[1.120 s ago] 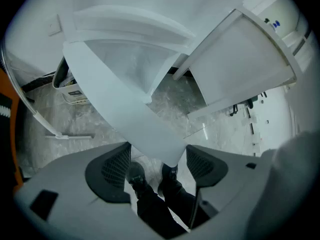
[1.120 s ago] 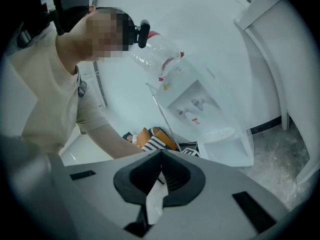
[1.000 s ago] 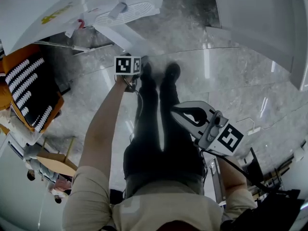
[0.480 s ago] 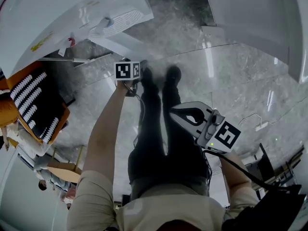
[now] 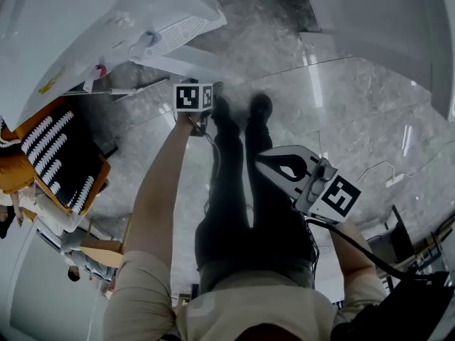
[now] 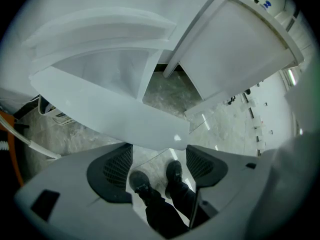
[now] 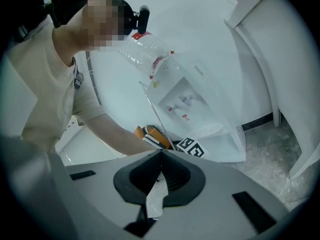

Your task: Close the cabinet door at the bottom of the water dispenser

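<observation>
Two roles are showing: left hand-held gripper (image 6: 159,160), agape & empty, is facing the cabinet door (image 6: 115,116), prob. to push it; right hand-held gripper (image 7: 160,173) is idling closed, empty.

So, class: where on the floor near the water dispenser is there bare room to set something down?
Bare marble floor lies right of the shoes, up to the white panel; a thin cable crosses its far right. Left is crowded: the water dispenser, its open door and an orange box.
</observation>
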A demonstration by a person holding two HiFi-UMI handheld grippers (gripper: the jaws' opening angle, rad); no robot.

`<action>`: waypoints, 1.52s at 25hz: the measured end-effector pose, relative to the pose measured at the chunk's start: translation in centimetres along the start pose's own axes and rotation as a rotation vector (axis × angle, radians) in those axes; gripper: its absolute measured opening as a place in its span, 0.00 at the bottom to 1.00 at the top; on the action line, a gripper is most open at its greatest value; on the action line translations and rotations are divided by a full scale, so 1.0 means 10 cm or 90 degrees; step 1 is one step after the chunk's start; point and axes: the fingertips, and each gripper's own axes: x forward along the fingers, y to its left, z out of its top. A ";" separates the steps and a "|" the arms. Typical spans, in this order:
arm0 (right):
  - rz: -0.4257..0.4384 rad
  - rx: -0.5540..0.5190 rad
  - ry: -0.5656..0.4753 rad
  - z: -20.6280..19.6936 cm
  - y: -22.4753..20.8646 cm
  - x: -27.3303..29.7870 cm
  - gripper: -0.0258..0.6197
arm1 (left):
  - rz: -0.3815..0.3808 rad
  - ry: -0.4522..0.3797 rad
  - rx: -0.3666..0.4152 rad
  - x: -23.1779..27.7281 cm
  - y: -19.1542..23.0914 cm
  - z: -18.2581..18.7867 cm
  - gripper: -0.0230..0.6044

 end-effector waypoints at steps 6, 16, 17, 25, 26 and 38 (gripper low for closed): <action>-0.001 0.005 -0.009 0.05 -0.06 0.01 0.06 | 0.005 0.009 0.051 0.03 -0.03 0.11 0.53; -0.021 0.011 -0.008 0.02 -0.18 -0.04 0.06 | 0.007 0.002 0.080 0.08 -0.07 0.30 0.53; -0.020 0.011 -0.007 0.01 -0.18 -0.03 0.06 | 0.007 0.002 0.083 0.08 -0.07 0.31 0.53; -0.021 0.014 -0.009 0.04 -0.17 -0.02 0.06 | 0.010 0.003 0.125 0.08 -0.06 0.43 0.53; -0.021 0.014 -0.008 0.04 -0.17 -0.02 0.06 | 0.012 0.001 0.127 0.07 -0.05 0.45 0.53; -0.011 0.024 -0.016 0.09 -0.20 -0.01 0.06 | 0.029 -0.017 0.133 0.06 0.05 0.64 0.53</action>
